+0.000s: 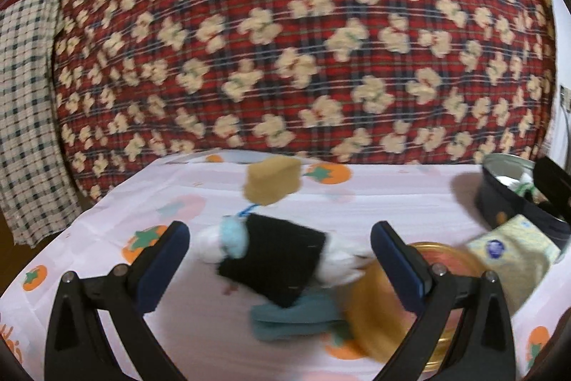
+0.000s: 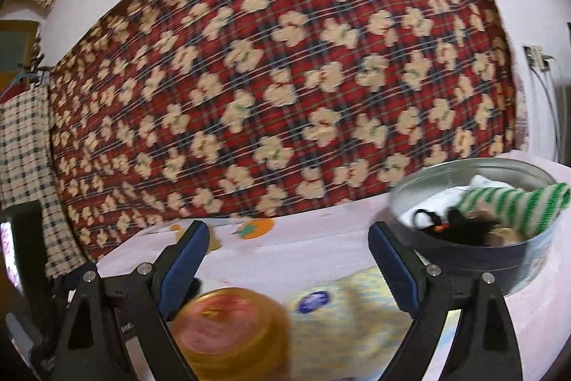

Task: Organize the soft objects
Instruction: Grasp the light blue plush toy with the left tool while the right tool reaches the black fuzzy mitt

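With the left gripper (image 1: 280,257) wide open and empty above the black cloth (image 1: 274,261) near centre, and the right gripper (image 2: 289,259) wide open and empty left of the round tin (image 2: 474,238), a hasty closure may snag the white cloth (image 1: 208,243) beneath or knock the orange jar (image 2: 228,327).

Motion blur smears the round gold tin lid (image 1: 385,306), the black knitted cloth (image 1: 274,263) hides most of the white soft item (image 1: 210,247) beneath, and the frame edge crops the dark round tin (image 1: 517,206).
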### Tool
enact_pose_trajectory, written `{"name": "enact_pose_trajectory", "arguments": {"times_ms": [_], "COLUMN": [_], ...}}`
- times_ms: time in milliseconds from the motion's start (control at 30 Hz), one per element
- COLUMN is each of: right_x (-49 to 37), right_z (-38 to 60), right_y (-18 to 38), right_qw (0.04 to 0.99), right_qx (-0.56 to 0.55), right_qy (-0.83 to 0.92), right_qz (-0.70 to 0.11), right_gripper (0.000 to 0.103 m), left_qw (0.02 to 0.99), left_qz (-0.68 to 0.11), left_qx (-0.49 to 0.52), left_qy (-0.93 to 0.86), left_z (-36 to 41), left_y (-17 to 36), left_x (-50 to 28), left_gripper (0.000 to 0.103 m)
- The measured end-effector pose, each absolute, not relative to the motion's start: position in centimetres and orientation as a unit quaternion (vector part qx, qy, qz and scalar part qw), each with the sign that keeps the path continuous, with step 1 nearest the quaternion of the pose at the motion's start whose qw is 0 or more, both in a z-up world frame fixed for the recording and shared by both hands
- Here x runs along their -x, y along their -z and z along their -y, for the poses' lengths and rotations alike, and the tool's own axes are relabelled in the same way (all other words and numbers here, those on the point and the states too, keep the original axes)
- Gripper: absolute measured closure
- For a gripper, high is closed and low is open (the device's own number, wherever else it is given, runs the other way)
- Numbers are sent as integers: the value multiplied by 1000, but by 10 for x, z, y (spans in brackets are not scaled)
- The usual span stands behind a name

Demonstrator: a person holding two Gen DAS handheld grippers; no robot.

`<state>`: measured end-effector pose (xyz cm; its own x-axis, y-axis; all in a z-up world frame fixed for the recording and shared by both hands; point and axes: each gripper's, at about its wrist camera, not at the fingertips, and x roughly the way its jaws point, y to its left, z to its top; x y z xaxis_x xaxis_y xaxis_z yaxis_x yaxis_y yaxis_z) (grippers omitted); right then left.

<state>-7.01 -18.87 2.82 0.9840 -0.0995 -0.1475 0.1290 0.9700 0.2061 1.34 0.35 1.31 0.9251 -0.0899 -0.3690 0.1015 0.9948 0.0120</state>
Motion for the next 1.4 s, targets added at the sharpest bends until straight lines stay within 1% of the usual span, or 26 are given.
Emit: {"name": "enact_pose_trajectory", "arguments": {"times_ms": [200,367,467,533,600,667,700,767,867,933,1300,1400], "right_x": [53,37,30,30,31,32,31,30,29,28,27,28], "right_z": [157,139,134,135,136,137,137,137,137,135,138,141], "right_y": [-25,-21,-18,-17,-17,-18,-17,-17,-17,-17,-16,-16], "right_qw": [990,988,986,986,986,986,986,986,985,985,983,983], "right_qx": [-104,-97,-91,-92,-96,-99,-100,-100,-99,-95,-108,-111], "right_qy": [36,26,20,17,13,11,10,7,5,3,14,17], "right_qz": [-88,-117,-136,-137,-133,-132,-133,-137,-140,-141,-145,-144], "right_gripper": [11,11,11,11,11,11,11,11,11,11,11,11], "left_qw": [972,962,958,958,958,952,947,935,920,915,901,898], "left_qz": [-228,-262,-271,-274,-278,-299,-315,-346,-368,-372,-395,-394], "left_qx": [14,64,78,65,35,22,25,43,97,124,133,146], "left_qy": [47,53,58,59,54,59,63,69,87,94,122,129], "left_z": [-42,-72,-77,-73,-63,-58,-56,-61,-78,-86,-85,-89], "left_y": [-5,2,4,4,5,7,10,17,25,29,37,38], "left_x": [-45,-67,-76,-84,-93,-105,-113,-125,-132,-131,-128,-128], "left_gripper": [0,0,1,2,10,29,34,60,75,79,78,80]}}
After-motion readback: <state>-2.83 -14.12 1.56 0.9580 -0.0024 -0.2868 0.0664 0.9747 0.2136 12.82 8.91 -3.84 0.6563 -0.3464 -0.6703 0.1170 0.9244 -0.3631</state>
